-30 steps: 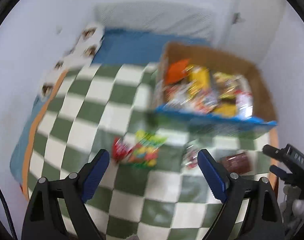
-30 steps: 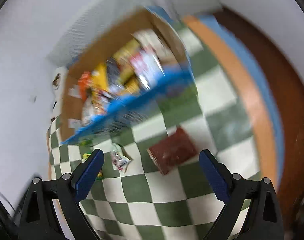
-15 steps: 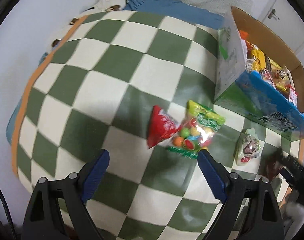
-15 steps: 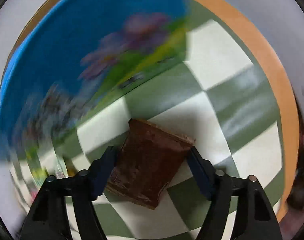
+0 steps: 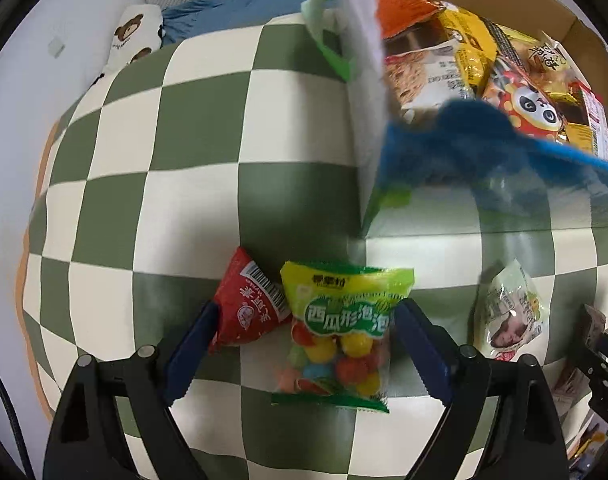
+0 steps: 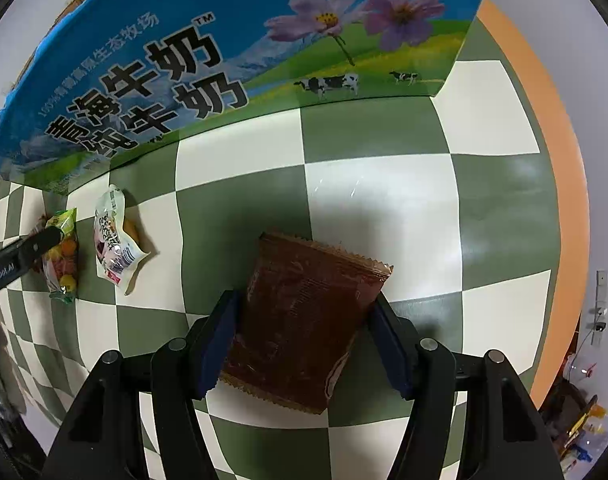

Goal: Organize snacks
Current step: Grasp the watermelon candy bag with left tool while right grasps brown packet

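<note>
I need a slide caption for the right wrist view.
Right tool closing around brown snack packet on checkered cloth, beside the milk carton box.

The milk carton reads "青海牛奶"; the candy bag reads "西瓜形泡泡"

The box ahead of the left gripper has its near blue rim smeared by blur, and that rim covers the lower packets inside. To that gripper's right the brown packet shows only as a sliver behind the right gripper, whose tips run out of view. Ahead of the right gripper, the box is cut off on top, and the red packet is barely visible.
</note>
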A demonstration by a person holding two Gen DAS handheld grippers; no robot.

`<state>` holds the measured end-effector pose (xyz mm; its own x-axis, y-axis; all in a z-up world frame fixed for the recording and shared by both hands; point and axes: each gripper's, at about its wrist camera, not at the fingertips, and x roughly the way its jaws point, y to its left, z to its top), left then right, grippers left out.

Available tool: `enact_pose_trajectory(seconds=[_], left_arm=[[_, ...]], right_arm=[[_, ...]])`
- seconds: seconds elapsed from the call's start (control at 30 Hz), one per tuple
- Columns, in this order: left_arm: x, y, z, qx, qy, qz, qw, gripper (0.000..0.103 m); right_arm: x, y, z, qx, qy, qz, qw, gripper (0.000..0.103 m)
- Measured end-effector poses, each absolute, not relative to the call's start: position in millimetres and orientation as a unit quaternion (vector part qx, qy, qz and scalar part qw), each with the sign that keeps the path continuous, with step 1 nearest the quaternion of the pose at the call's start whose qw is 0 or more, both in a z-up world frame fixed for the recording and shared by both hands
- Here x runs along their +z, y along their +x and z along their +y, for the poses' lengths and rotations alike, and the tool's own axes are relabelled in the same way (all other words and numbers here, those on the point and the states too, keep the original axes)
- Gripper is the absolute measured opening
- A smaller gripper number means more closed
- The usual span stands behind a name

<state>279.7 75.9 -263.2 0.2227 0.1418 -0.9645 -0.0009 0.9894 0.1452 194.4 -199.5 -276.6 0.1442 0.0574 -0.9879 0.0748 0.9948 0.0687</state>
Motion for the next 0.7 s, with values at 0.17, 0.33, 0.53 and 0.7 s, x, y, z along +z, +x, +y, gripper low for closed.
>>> enact_pose_trajectory(seconds=[0.17,0.33,0.53,0.7], left_arm=[[-243.3,271.8,71.2,0.042,0.024,0.618,0.785,0.09],[-236.0,244.4,64.9,0.041,-0.019,0.628,0.777,0.09],[-281.4,265.6,70.7,0.056,-0.025,0.664,0.745,0.09],[-287.1,276.2,73.3,0.042,-0.047,0.658,0.75,0.052]], right_arm=[[-278.1,197.1,-196.9,0.0,0.055,0.656,0.753,0.067],[-280.2,196.7,-195.4,0.0,0.056,0.656,0.753,0.067],[-281.3,193.2,-194.8,0.002,0.052,0.659,0.75,0.067],[-286.6,197.2,-189.8,0.01,0.041,0.663,0.747,0.067]])
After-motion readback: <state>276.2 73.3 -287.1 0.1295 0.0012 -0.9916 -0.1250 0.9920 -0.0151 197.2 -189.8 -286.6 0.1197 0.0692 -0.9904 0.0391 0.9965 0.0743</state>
